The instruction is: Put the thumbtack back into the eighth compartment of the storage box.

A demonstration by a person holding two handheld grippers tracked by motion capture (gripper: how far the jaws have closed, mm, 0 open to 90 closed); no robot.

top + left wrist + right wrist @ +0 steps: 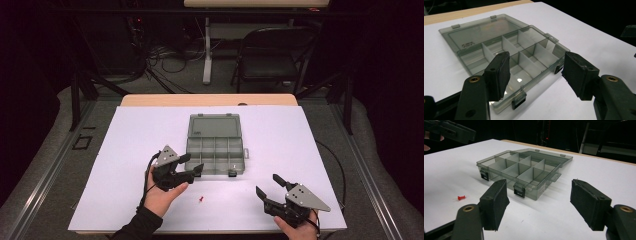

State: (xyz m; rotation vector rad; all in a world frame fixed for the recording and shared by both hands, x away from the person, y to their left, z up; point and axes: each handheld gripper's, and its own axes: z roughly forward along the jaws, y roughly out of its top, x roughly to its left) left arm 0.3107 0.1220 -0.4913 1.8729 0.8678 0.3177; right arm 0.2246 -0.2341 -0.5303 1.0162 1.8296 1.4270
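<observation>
A clear grey organiser box (215,150) lies open in the middle of the white table, its lid (215,125) folded flat behind it. Its divided compartments (524,57) look bare. A small red push pin (201,199) lies on the table in front of the box, also seen as the pin (461,198) in the right gripper view. My left gripper (194,165) hovers open at the box's front left corner, nothing between its pads (499,75). My right gripper (267,186) stands open near the front right edge, pointing at the box (521,171), holding nothing.
The white sheet (125,145) covers a wooden table (210,100) with its front edge close to both hands. Beyond the table stand a black folding chair (270,55) and a desk leg (206,50) with cables on the floor.
</observation>
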